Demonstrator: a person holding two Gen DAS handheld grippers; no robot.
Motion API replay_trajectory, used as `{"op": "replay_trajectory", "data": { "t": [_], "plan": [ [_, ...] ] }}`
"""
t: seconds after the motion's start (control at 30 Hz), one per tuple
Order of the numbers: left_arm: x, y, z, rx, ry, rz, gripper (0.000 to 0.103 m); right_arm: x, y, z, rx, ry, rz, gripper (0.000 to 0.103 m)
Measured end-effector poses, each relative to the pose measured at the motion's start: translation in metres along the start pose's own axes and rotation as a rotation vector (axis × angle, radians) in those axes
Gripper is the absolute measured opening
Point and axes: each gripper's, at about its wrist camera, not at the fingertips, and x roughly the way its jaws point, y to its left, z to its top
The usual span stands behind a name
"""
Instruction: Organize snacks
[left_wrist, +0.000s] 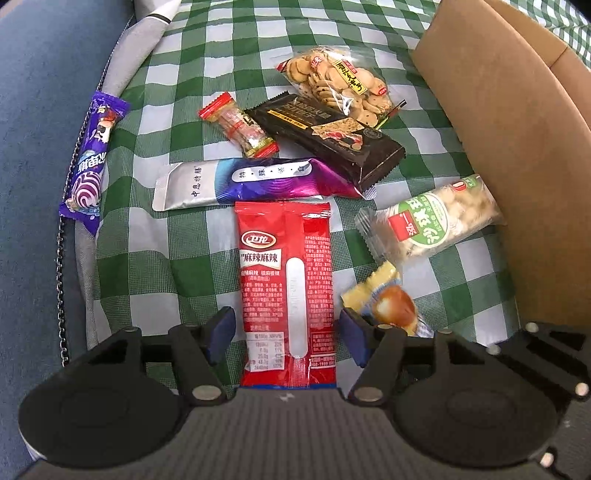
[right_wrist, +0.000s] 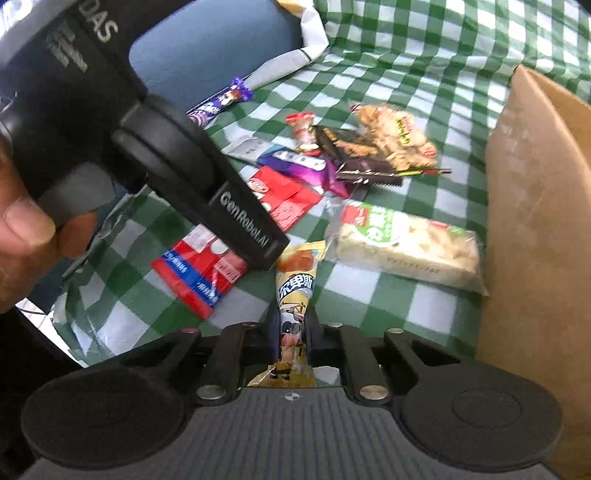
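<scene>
Green-white checked cloth (left_wrist: 177, 266) covers the surface, snacks scattered on it. Brown cardboard box (left_wrist: 517, 129) stands at the right edge of the cloth, near wall facing the snacks. Blue surface (left_wrist: 33, 147) shows past the cloth's left edge.

Left gripper (left_wrist: 288, 332) has its jaws wide apart, blue pads either side of the red spicy-strip packet (left_wrist: 284, 280); slight gaps on both sides, not clamped. The packet lies flat, lengthwise along the gripper axis, its near end under the gripper body. In the right wrist view the left gripper's black body crosses the frame over that same packet, the person's left hand (right_wrist: 22, 229) on its handle.

Right gripper (right_wrist: 293, 332) has its jaws narrowed onto the yellow bun packet (right_wrist: 295, 295), which runs between the fingers; view is motion-blurred, so lift off the cloth cannot be told. In the left view the bun packet sits just right of the red packet.

Green-label cracker packet (left_wrist: 428, 221) lies beside the box wall. Black biscuit packet (left_wrist: 328, 136) overlaps the clear cookie bag (left_wrist: 332, 85). Silver-purple pouch (left_wrist: 251, 181) lies crosswise, touching the red packet's far end. Purple wafer bar (left_wrist: 92, 158) lies at the cloth's left edge. Small red candy wrapper (left_wrist: 240, 125) sits next to the black packet.
</scene>
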Motion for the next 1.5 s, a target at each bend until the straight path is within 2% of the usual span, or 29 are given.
{"op": "replay_trajectory", "data": {
  "t": [0.13,0.27,0.5,0.7,0.77,1.13,1.5],
  "plan": [
    [0.003,-0.003,0.001,0.015,0.007,0.006,0.068,-0.014,0.002,-0.003,-0.022,0.016,-0.022,0.013],
    [0.006,-0.009,0.002,0.04,0.011,0.022,0.07,-0.013,-0.004,-0.007,-0.011,0.071,0.014,0.014],
    [0.005,-0.013,0.001,0.07,-0.001,0.038,0.07,-0.004,-0.008,-0.005,0.028,0.055,0.015,0.019],
    [0.002,-0.014,-0.001,0.085,-0.016,0.026,0.053,0.002,-0.002,-0.004,-0.005,0.056,-0.008,0.019],
    [-0.001,-0.013,-0.001,0.083,-0.025,0.023,0.05,-0.002,-0.002,-0.003,-0.005,0.035,-0.003,0.014],
    [-0.026,-0.004,0.003,0.0,-0.121,-0.026,0.046,-0.034,-0.014,0.0,0.01,-0.107,0.007,0.014],
    [-0.038,0.0,0.006,-0.03,-0.174,-0.02,0.046,-0.044,-0.02,0.004,0.031,-0.182,-0.004,0.014]
  ]
}}
